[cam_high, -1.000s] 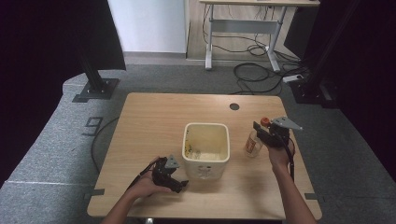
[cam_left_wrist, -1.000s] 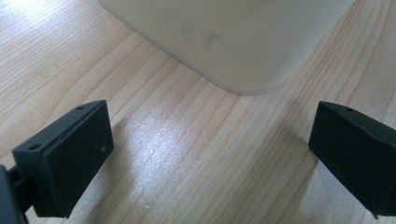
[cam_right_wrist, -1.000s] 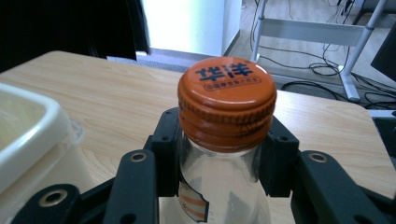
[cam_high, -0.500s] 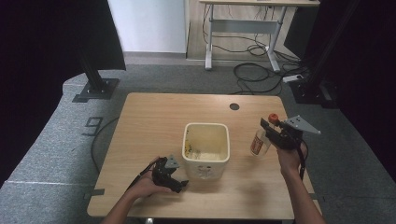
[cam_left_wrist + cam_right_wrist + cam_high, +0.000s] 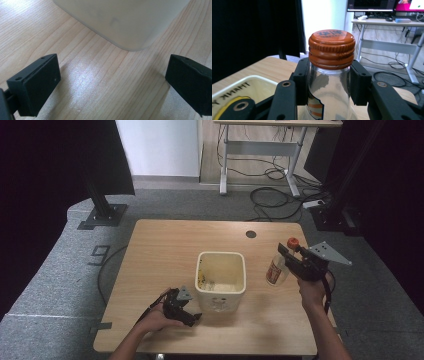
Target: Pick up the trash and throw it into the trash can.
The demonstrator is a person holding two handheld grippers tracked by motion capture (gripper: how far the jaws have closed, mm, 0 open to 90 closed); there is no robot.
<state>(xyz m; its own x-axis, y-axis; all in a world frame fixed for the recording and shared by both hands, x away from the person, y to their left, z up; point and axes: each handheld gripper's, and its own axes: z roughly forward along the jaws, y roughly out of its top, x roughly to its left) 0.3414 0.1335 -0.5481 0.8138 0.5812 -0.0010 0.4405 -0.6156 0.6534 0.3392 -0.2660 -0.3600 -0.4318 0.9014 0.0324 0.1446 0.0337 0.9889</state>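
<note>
Lab: black curtains [image 5: 45, 180], camera stands [image 5: 102, 212], cabled desk [image 5: 260, 150].

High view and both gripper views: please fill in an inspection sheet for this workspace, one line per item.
Surface: wooden table, with a round dark spot near the far edge.
Job's things: glass bottle with an orange cap, held up at the neck, right of the cream bin; the bin stands mid-table with scraps inside.
Clutter: nothing seen.
Grippers: right gripper shut on the bottle neck just under the cap; left gripper open, low at the table by the bin's near left corner, nothing between its jaws.
Cables: black cable from the left gripper over the table's near edge; loose cables on the floor beyond.
Surroundings: grey carpet, white desk frame, black stands and curtains.
</note>
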